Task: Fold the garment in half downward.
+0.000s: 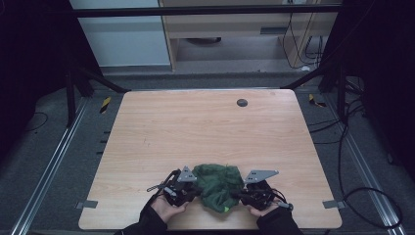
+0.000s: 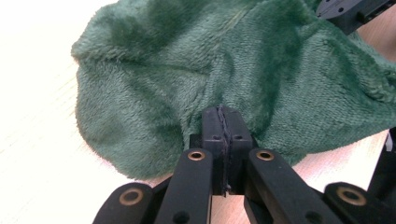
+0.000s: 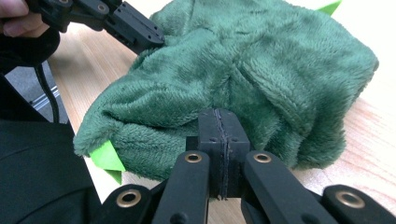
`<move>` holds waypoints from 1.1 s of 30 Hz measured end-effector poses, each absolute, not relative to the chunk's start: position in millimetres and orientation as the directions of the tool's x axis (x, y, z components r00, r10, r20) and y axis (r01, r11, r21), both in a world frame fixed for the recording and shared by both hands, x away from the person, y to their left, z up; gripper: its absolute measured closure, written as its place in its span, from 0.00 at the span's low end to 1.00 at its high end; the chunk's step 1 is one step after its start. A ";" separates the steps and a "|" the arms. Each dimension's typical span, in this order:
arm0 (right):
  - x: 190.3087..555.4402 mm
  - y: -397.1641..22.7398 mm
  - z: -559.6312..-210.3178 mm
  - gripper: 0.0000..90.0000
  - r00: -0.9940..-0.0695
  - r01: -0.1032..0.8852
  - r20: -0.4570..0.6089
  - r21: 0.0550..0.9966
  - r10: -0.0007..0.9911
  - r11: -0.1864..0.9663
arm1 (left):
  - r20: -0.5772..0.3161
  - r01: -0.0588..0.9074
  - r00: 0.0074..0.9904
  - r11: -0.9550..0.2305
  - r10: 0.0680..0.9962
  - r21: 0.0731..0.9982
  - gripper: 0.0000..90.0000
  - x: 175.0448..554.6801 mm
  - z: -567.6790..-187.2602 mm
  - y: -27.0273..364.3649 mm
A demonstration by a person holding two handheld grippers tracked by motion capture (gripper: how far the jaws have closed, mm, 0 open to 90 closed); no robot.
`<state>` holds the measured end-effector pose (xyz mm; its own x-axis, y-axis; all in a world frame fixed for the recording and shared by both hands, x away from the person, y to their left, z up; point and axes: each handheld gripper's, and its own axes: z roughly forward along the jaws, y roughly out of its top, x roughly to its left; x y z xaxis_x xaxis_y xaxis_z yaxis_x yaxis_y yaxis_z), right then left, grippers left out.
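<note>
Cloth: crumpled dark green fleece cloth [image 1: 219, 186], near edge of light wooden table [image 1: 205, 127], btwn both grippers.
L gripper [image 2: 223, 122]: jaws together, pinching fleece.
R gripper [image 3: 219, 125]: same, opposite side; prob to pull it flat.
R view extra: lime green tag [image 3: 108, 158].

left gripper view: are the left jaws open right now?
No: the left gripper has its jaws pressed together, pinching a fold of the green fleece cloth at its edge.
</note>
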<state>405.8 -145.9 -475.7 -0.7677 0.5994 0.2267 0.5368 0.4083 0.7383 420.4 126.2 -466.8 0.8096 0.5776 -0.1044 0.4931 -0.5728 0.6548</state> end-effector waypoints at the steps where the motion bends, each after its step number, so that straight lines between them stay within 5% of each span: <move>1: 406.2 -147.3 -472.3 0.99 -0.768 0.531 0.232 0.752 0.596 0.391 | -0.106 0.493 0.805 -0.558 0.584 0.667 0.98 419.3 -462.4 129.0; 12: 415.8 -162.8 -459.2 0.89 -0.700 0.514 0.209 0.812 0.683 0.278 | -0.073 0.502 0.746 -0.487 0.662 0.715 0.84 431.6 -447.1 158.5; 18: 424.8 -178.3 -460.3 0.76 -0.634 0.509 0.156 0.822 0.758 0.256 | -0.054 0.513 0.690 -0.435 0.721 0.740 0.65 440.4 -444.2 182.0; 21: 428.9 -191.3 -462.6 0.62 -0.582 0.511 0.133 0.827 0.802 0.234 | -0.053 0.520 0.658 -0.402 0.751 0.754 0.55 443.8 -445.3 196.2; 33: 436.3 -216.2 -470.7 0.42 -0.475 0.557 0.091 0.801 0.875 0.219 | -0.029 0.554 0.590 -0.378 0.807 0.742 0.41 447.5 -457.8 229.4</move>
<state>436.3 -216.2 -470.7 -0.4753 0.8751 0.0908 0.5569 0.2194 0.8011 447.5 229.4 -457.8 0.5899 0.8070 -0.0290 0.5540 -0.3783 0.7416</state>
